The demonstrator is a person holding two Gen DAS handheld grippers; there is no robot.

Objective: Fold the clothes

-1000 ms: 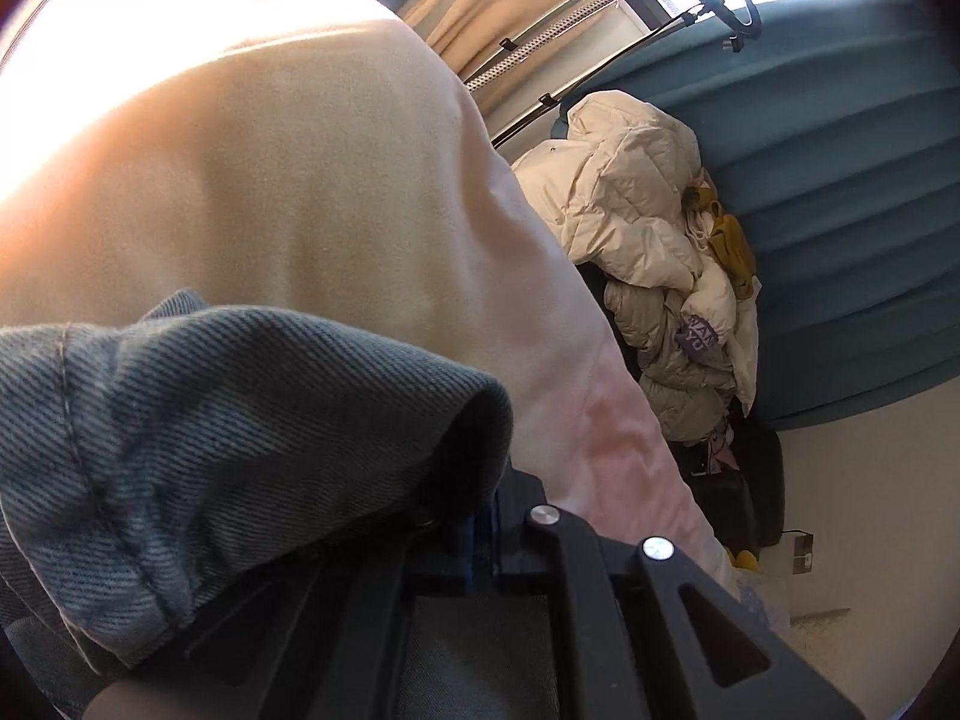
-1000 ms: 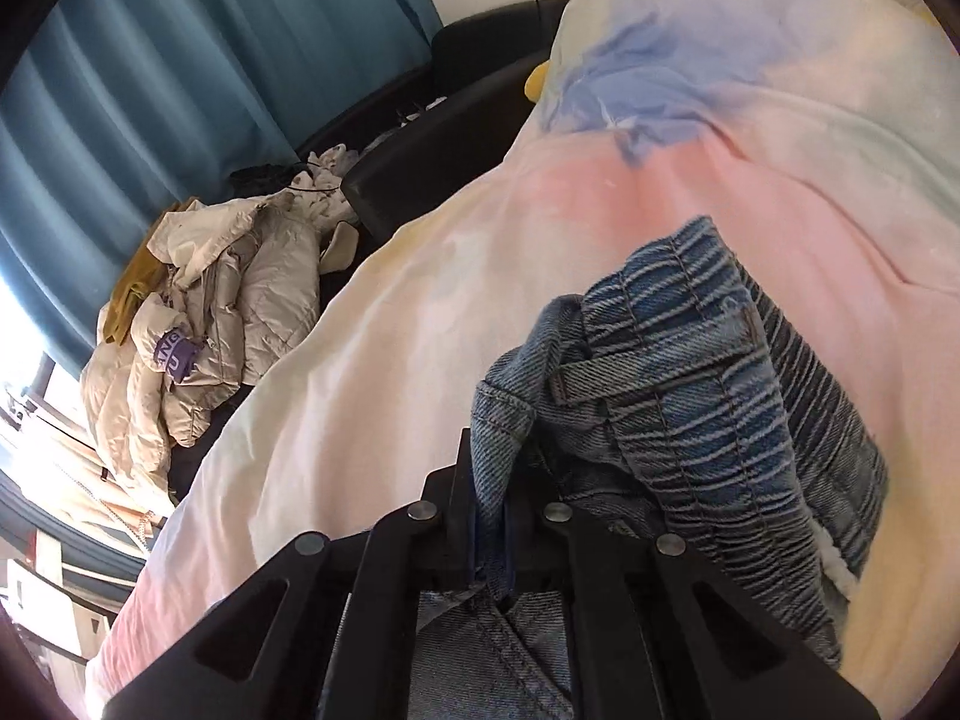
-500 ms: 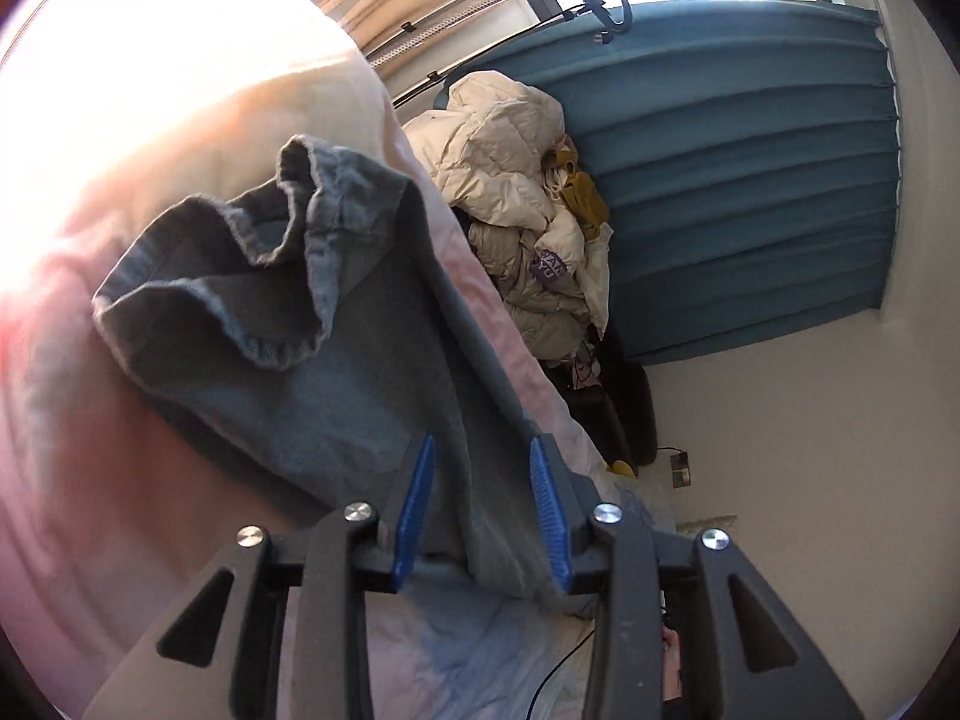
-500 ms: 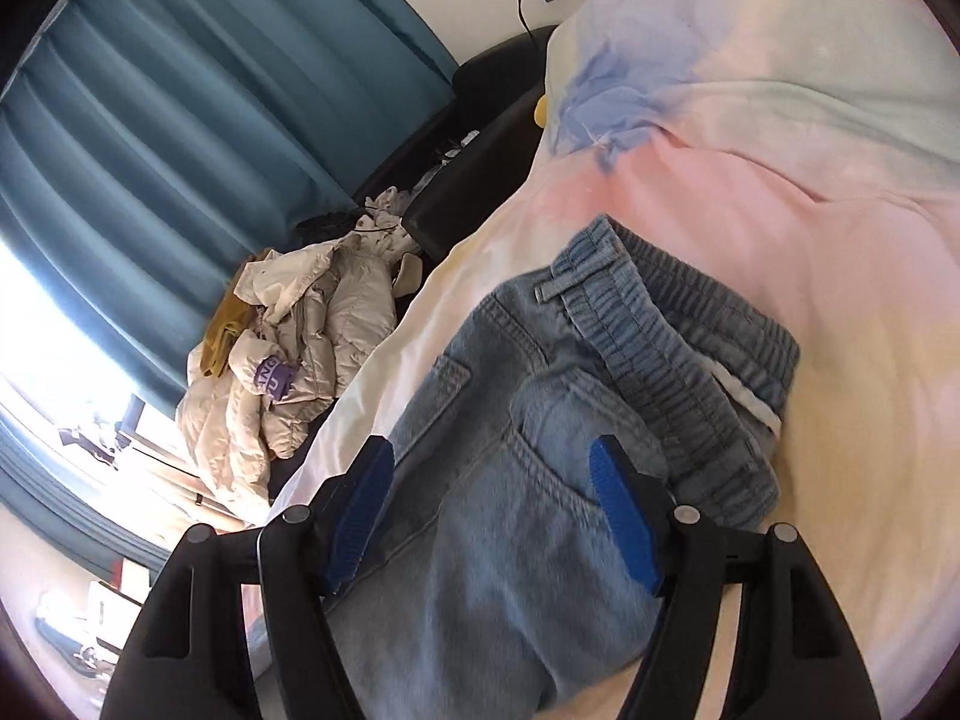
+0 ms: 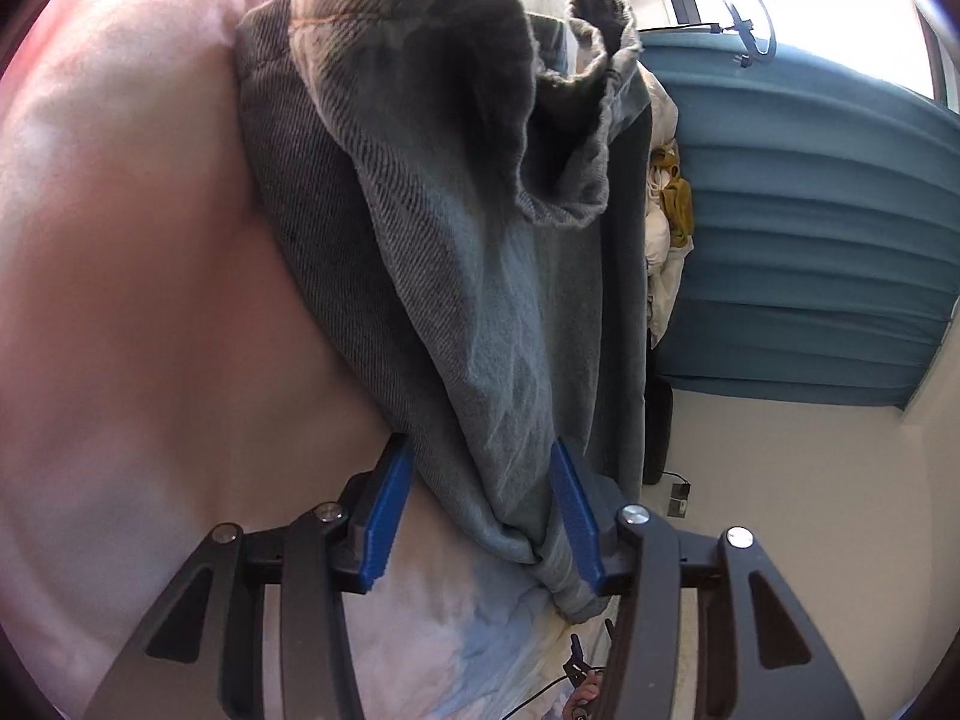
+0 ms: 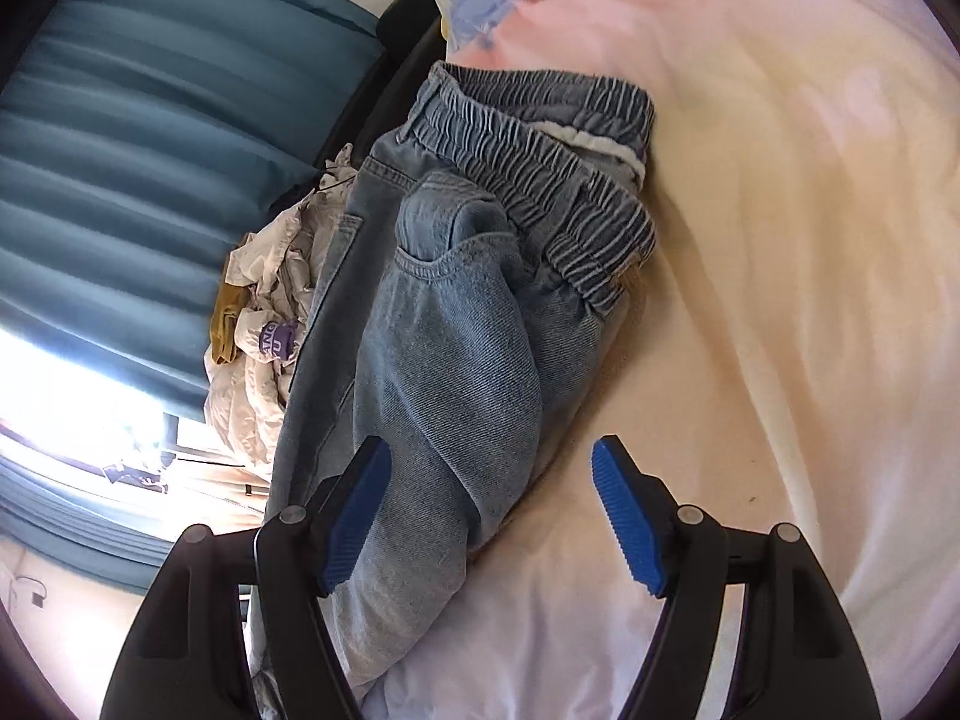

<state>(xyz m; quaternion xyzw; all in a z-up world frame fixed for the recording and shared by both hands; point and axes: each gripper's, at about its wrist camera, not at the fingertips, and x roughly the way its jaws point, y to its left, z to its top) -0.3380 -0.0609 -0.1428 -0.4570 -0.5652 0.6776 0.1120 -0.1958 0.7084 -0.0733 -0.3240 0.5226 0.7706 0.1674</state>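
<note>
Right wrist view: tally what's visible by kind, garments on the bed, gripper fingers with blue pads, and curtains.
Light blue denim jeans on the pastel bedspread: 1
Blue-padded gripper fingers: 2
Teal pleated curtain: 1
Total: 4

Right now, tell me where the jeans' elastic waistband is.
In the right wrist view the elastic waistband lies bunched above centre on the pastel bedspread, well ahead of the open right gripper, near the bed's edge.

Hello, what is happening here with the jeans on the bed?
A person with a gripper in each hand is folding blue jeans on a bed with a pastel cover. Both the left gripper and the right gripper are open, and the jeans lie on the cover. The elastic waistband is doubled over; the fold looks unfinished.
</note>
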